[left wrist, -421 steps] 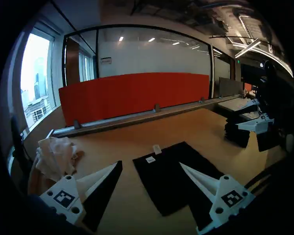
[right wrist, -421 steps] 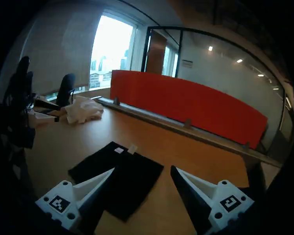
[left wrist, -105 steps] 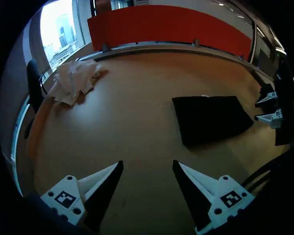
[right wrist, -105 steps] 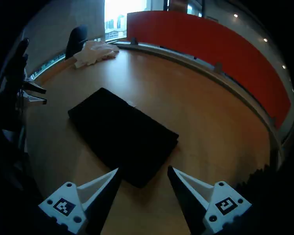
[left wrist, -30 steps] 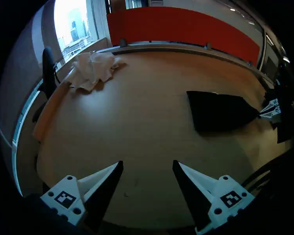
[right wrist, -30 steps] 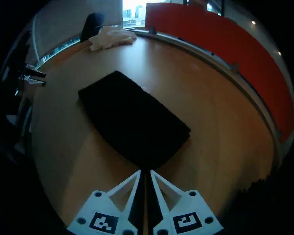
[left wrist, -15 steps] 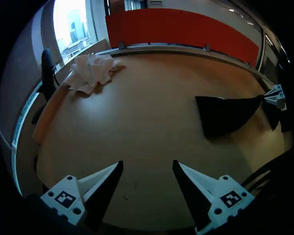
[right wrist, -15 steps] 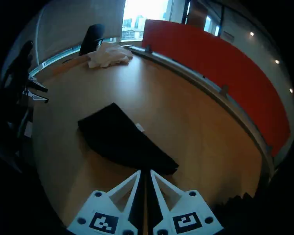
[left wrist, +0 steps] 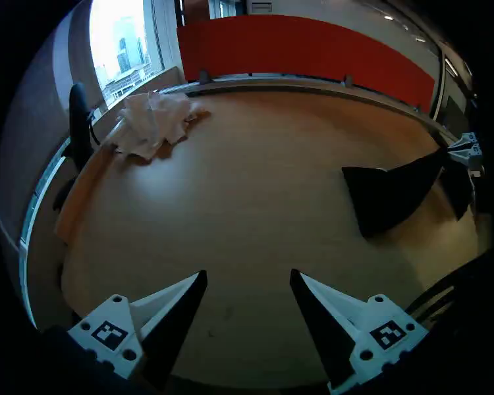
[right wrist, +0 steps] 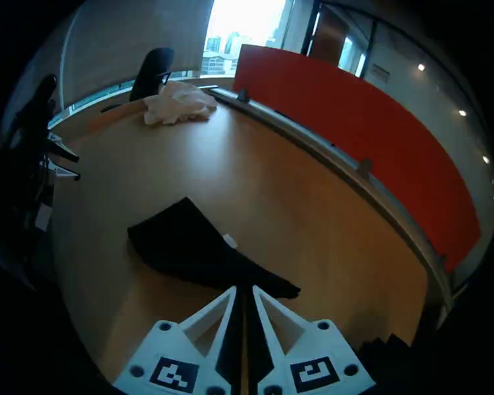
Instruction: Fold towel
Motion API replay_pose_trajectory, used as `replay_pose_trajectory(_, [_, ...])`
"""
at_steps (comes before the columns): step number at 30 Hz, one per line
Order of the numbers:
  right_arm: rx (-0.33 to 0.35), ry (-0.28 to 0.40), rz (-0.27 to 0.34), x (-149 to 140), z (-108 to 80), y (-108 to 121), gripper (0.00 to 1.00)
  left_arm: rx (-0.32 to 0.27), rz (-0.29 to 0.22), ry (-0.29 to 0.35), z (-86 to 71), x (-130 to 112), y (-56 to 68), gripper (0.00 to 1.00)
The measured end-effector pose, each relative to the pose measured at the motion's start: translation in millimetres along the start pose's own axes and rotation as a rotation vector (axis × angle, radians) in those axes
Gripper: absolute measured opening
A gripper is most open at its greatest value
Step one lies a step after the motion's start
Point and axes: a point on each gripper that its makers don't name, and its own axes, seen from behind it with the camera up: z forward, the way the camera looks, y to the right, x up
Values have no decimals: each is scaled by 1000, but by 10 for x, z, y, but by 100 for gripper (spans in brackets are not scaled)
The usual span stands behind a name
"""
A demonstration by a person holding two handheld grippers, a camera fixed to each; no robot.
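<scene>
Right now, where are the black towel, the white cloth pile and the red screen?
black towel [right wrist: 184, 250]: right gripper view, middle of the cloth.
white cloth pile [left wrist: 151, 122]: left gripper view, crumpled middle.
red screen [right wrist: 352, 138]: right gripper view, flat front.

Light: dim room; daylight from window [left wrist: 122, 56] at eleven o'clock
Glare: panes blown white; soft sheen on table [left wrist: 247, 171]
Distortion: fisheye bends edges
Focus: sharp centre
</scene>
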Motion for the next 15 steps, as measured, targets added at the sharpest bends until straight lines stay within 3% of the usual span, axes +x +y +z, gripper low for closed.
replay_pose_trajectory(15, [49, 24, -38, 237, 136, -196, 10, -4, -6, 14, 4, 94, -2, 94])
